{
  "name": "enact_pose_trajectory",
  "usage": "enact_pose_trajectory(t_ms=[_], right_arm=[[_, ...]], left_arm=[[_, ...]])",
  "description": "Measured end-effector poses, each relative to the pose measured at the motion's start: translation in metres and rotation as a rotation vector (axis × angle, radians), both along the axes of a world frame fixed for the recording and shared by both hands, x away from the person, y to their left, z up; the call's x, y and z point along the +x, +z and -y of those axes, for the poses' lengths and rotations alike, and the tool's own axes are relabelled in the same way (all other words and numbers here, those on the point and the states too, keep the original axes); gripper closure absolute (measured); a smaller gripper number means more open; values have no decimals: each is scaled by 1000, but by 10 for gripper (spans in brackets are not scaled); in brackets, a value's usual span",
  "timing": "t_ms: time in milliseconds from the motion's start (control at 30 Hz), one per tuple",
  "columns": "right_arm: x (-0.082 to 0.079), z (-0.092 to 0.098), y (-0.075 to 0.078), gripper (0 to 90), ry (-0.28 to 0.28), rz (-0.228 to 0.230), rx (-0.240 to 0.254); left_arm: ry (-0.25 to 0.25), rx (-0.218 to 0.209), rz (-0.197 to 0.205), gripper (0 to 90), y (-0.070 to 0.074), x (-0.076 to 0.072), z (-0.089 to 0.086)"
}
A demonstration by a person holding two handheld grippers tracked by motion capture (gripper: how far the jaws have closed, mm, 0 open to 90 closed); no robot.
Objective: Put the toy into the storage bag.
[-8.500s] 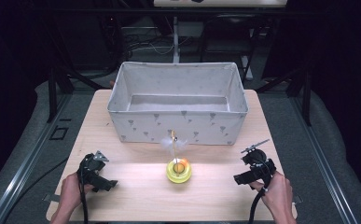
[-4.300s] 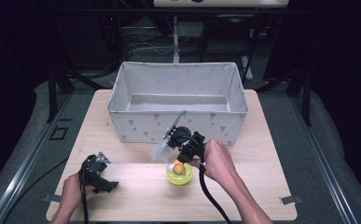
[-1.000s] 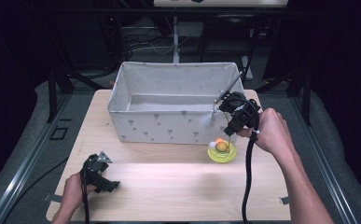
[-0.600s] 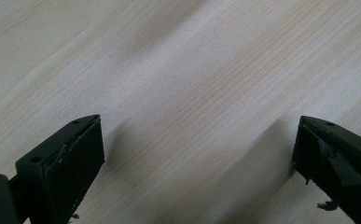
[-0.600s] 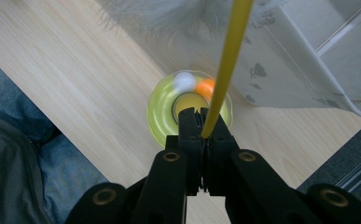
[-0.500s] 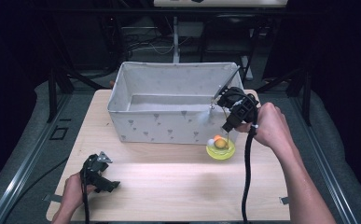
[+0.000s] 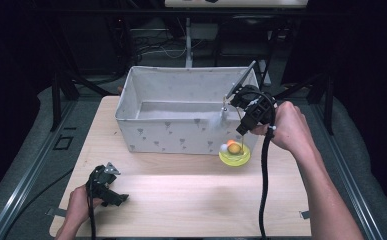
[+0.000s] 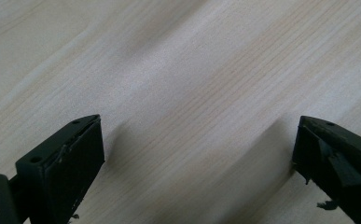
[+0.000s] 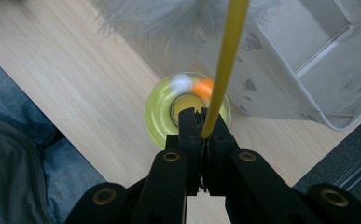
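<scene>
A toy with a round yellow base (image 7: 234,158), a white and an orange ball (image 7: 232,147) on it, and a thin yellow stem (image 9: 225,60) topped by a white feather (image 7: 221,117) is at the right front corner of the white fabric box (image 7: 181,135). My right gripper (image 7: 243,131) points down, shut on the stem just above the base (image 9: 162,116). Whether the base touches the table I cannot tell. The right gripper (image 9: 201,122) has the feather (image 9: 169,18) above its tips. My left gripper (image 7: 117,198) rests open on the table at the front left, its jaws (image 8: 197,158) wide apart over bare wood.
The box (image 9: 281,79) is open-topped and stands at the back middle of the wooden table (image 7: 181,200). Dark floor and black stand legs surround the table. The right gripper's cable (image 7: 263,190) hangs down over the table's right part.
Since the earliest frames the right gripper took the toy by its stem and carried it from the table's middle to the box's right front corner. Over the last second it crept slightly toward the box.
</scene>
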State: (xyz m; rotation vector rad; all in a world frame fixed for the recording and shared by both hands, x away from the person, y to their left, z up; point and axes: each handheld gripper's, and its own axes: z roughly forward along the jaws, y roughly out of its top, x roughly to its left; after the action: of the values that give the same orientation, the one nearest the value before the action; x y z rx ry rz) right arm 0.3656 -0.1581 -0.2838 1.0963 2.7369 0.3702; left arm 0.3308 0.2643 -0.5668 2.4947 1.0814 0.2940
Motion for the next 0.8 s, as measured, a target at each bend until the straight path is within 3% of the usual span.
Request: enact_pose_trajectory(t_ms=[800], right_arm=[[4, -6, 27, 879, 16, 22, -9]], left_arm=[[-2, 0, -5, 21, 0, 0, 0]])
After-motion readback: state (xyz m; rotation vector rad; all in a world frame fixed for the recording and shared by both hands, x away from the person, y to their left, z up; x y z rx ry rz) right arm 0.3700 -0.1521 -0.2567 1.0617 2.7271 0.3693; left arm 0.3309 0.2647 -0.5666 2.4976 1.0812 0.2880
